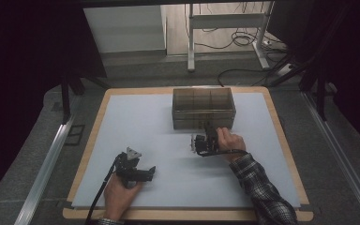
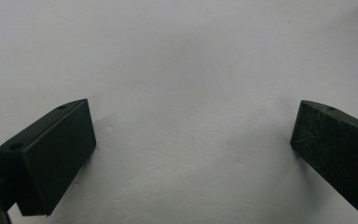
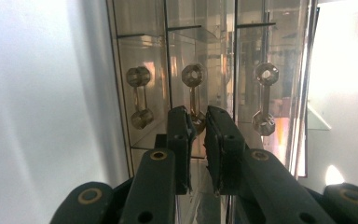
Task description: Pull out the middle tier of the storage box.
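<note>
Right gripper (image 3: pixel 196 128) view reveals three handles (image 3: pixel 194 95) (box (image 1: pixel 204 108) front)

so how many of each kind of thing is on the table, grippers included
hand-held grippers: 2, left and right
clear drawer box: 1
drawer handles on its front: 3
total: 3 things on the table, plus the 3 handles

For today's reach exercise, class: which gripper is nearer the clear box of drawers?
Right. The right gripper sits just in front of the clear box, fingers nearly closed at a handle. The left gripper rests farther back, toward the table's near-left side.
</note>
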Demonstrator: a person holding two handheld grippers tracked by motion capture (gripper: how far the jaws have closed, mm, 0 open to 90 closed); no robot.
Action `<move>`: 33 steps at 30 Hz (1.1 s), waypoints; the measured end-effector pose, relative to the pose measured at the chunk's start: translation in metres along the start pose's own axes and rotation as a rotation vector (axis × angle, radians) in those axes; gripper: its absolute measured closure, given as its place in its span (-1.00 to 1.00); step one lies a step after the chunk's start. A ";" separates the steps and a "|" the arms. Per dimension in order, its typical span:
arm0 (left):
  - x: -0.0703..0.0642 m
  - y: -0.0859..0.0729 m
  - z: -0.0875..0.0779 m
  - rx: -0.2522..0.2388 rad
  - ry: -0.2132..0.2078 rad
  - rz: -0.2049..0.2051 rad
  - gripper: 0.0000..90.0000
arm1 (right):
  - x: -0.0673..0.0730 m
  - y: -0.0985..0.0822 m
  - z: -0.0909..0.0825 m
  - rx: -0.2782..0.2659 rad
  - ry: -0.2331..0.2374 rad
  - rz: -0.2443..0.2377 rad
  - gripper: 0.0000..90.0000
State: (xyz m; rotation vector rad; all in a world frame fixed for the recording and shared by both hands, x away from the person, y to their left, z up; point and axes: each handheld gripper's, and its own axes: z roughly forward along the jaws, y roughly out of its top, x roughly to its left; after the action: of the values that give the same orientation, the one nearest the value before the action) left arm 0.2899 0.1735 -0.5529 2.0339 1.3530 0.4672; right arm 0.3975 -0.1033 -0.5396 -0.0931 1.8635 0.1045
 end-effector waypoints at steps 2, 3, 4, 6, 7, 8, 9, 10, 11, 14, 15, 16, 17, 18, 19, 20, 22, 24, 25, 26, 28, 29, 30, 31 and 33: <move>0.000 0.000 0.000 0.000 0.000 0.000 -1.00 | 0.000 0.000 -0.003 0.013 -0.008 -0.015 0.78; 0.000 0.000 0.000 0.000 0.000 0.000 -1.00 | 0.000 -0.001 -0.003 0.000 -0.004 -0.013 0.78; 0.000 0.000 0.000 0.000 0.000 0.000 -1.00 | 0.001 -0.001 -0.003 -0.015 -0.007 -0.003 0.78; 0.000 0.000 0.000 0.000 0.000 0.000 -1.00 | 0.002 -0.002 -0.005 -0.021 -0.028 -0.009 0.78; 0.000 0.000 0.000 0.000 0.000 0.000 -1.00 | 0.002 -0.002 -0.005 -0.021 -0.028 -0.009 0.78; 0.000 0.000 0.000 0.000 0.000 0.000 -1.00 | 0.002 -0.002 -0.007 -0.016 0.002 -0.001 0.78; 0.000 0.000 0.000 0.000 0.000 0.001 -1.00 | 0.002 -0.002 -0.008 -0.021 0.000 -0.011 0.78; 0.000 0.000 0.000 0.000 0.000 0.000 -1.00 | 0.002 -0.002 -0.009 -0.021 -0.008 -0.013 0.78; 0.000 0.000 0.000 0.000 0.000 0.000 -1.00 | 0.002 -0.002 -0.009 -0.028 -0.006 -0.013 0.78; 0.000 0.000 0.000 0.000 0.000 0.000 -1.00 | 0.003 -0.003 -0.012 -0.032 0.003 -0.008 0.78; 0.000 0.000 0.000 0.000 0.000 0.000 -1.00 | 0.003 -0.003 -0.013 -0.033 -0.007 -0.008 0.77; 0.000 0.000 0.000 0.000 0.000 0.000 -1.00 | 0.003 -0.003 -0.015 -0.023 0.001 -0.005 0.77; 0.000 0.000 0.000 0.000 0.000 0.000 -1.00 | 0.003 -0.003 -0.015 -0.023 0.001 -0.005 0.77; 0.000 0.000 0.000 0.000 0.000 0.000 -1.00 | 0.003 -0.002 -0.016 -0.012 -0.003 -0.009 0.77; 0.000 0.000 0.000 0.000 0.000 0.000 -1.00 | 0.004 -0.003 -0.016 -0.034 0.002 0.000 0.77; 0.000 0.000 0.000 0.000 0.000 0.000 -1.00 | 0.004 -0.003 -0.018 -0.030 0.000 -0.009 0.77; 0.000 0.000 0.000 0.000 0.000 0.000 -1.00 | 0.004 -0.004 -0.018 -0.040 0.006 -0.003 0.77; 0.000 0.000 0.000 0.000 0.000 0.001 -1.00 | 0.004 -0.004 -0.018 -0.042 0.007 -0.003 0.77; 0.000 0.000 0.000 0.000 0.000 0.000 -1.00 | 0.004 -0.005 -0.020 -0.034 0.001 -0.014 0.77; 0.000 0.000 0.000 0.000 0.000 0.000 -1.00 | 0.004 -0.005 -0.020 -0.034 0.003 -0.014 0.77; 0.000 0.000 0.000 0.000 0.000 0.001 -1.00 | 0.005 -0.005 -0.022 -0.026 -0.002 -0.017 0.77; 0.000 0.000 0.000 0.000 0.000 0.001 -1.00 | 0.005 -0.005 -0.022 -0.038 0.002 -0.014 0.77; 0.000 0.000 0.000 0.000 0.000 0.000 -1.00 | 0.005 -0.005 -0.022 -0.042 0.008 -0.016 0.77; 0.000 0.000 0.000 0.000 0.000 0.000 -1.00 | 0.006 -0.005 -0.022 -0.050 -0.006 -0.017 0.77; 0.000 0.000 0.000 0.000 0.000 0.000 -1.00 | 0.006 -0.005 -0.022 -0.051 -0.007 -0.019 0.77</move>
State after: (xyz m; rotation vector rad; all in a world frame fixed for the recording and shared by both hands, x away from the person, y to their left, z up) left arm 0.2899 0.1735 -0.5529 2.0343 1.3529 0.4673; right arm 0.3751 -0.1114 -0.5388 -0.1456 1.8531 0.1385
